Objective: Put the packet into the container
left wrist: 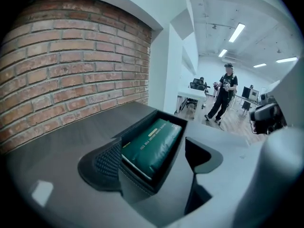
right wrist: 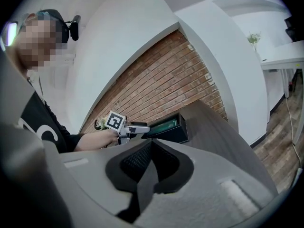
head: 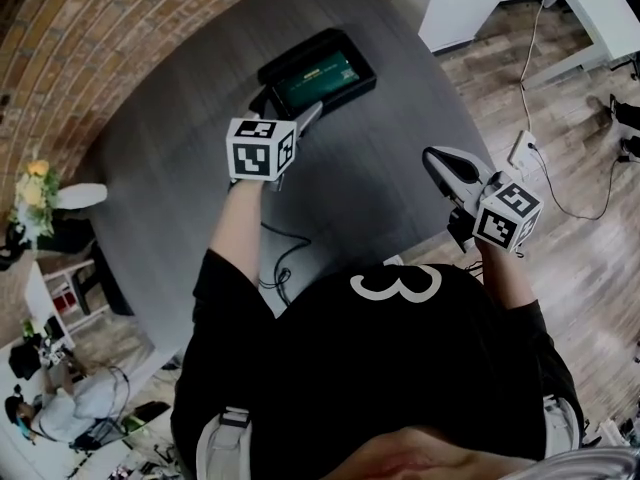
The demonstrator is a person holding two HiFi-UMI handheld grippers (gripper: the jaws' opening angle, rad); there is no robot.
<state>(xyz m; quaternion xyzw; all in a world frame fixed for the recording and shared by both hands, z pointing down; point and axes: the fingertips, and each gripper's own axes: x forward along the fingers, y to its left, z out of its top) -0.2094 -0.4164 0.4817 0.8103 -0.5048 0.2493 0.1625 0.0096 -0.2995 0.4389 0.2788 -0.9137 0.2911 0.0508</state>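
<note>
A green packet (head: 318, 76) lies flat inside the black open container (head: 352, 46) at the far side of the dark grey table (head: 180, 158). My left gripper (head: 287, 108) reaches up to the container's near end and is open. In the left gripper view its wide-apart jaws stand either side of the container (left wrist: 142, 180), with the packet (left wrist: 154, 144) lying between them untouched. My right gripper (head: 442, 163) hovers at the table's right edge, well away from the container, shut and holding nothing. In the right gripper view the right gripper (right wrist: 148, 167) has its pads together, and the container (right wrist: 178, 134) stands beyond it.
A brick wall (left wrist: 66, 65) curves behind the table. A black cable (head: 280, 258) lies near the table's front edge. On the wooden floor to the right are a power strip (head: 522, 148) and white desks (head: 600, 8). A person (left wrist: 223, 96) stands far back in the room.
</note>
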